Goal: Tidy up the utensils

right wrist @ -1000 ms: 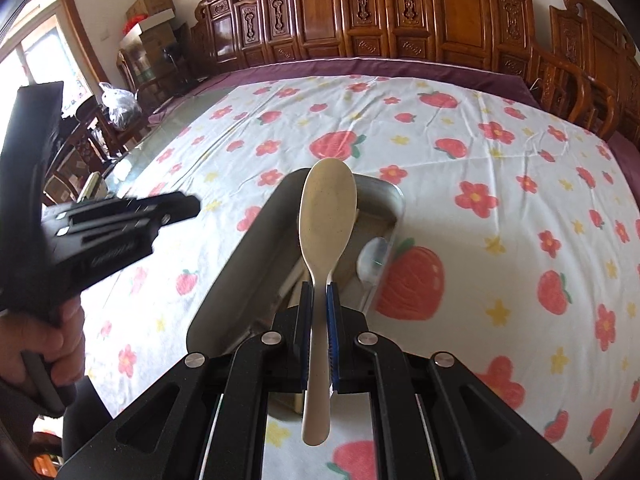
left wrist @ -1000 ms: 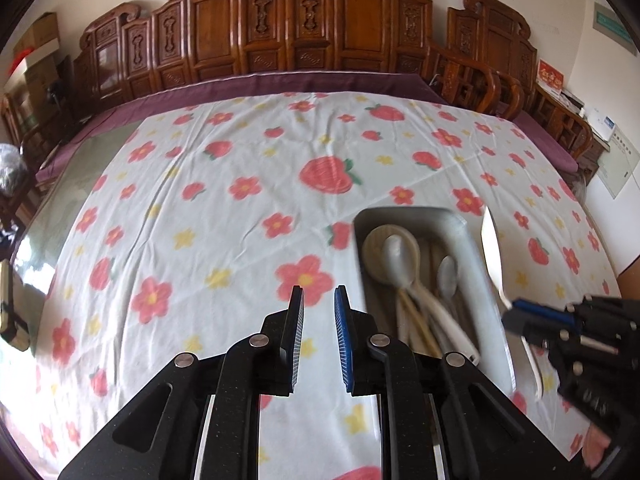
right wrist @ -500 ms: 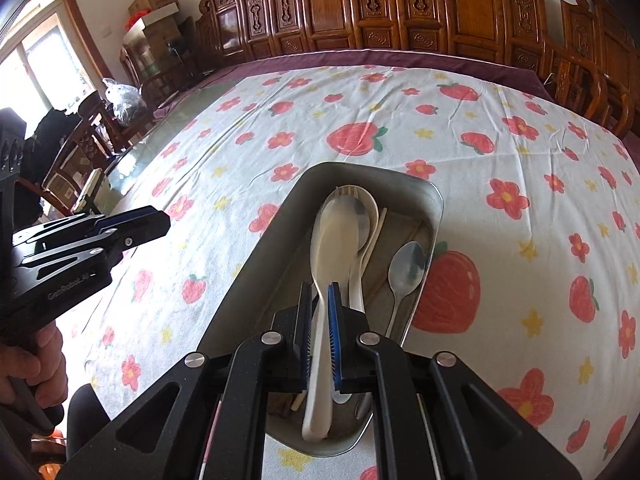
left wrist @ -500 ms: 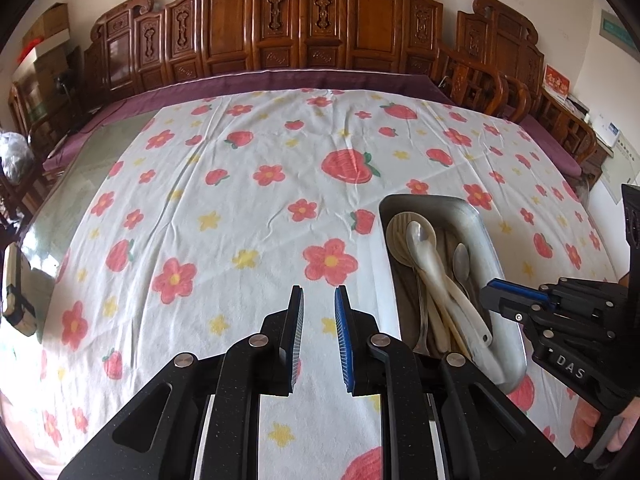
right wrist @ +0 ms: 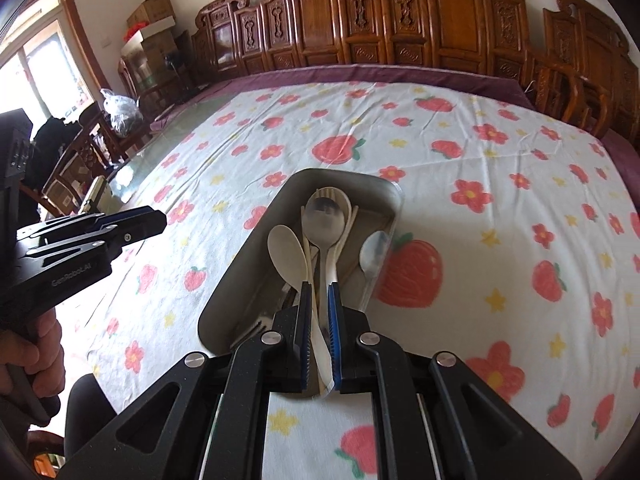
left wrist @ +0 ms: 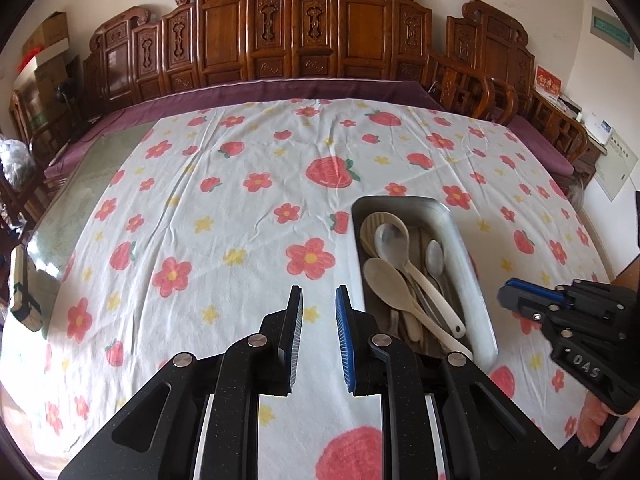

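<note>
A metal tray [left wrist: 476,280] [right wrist: 248,248] sits on the flowered cloth and holds several utensils. Among them are a cream spoon [left wrist: 386,276] [right wrist: 285,250], a white ladle [left wrist: 392,238] [right wrist: 326,220] and a small metal spoon [left wrist: 435,254] [right wrist: 374,250]. My left gripper [left wrist: 318,290] [right wrist: 156,220] hangs open over bare cloth left of the tray, with nothing between its fingers. My right gripper [right wrist: 319,286] [left wrist: 505,294] hovers at the tray's near end with only a narrow gap. It grips nothing; the ladle's handle shows through that gap from below.
Carved wooden chairs [left wrist: 304,28] line the table's far edge. The cloth [left wrist: 240,200] leaves a strip of glass tabletop [left wrist: 80,184] uncovered on the left. A small object [left wrist: 22,300] lies at that left edge. A hand [right wrist: 28,352] holds the left gripper's grip.
The cream spoon, held upright in my right gripper above the tray, was lowered in and now lies loose there. Both grippers have drawn back from the tray.
</note>
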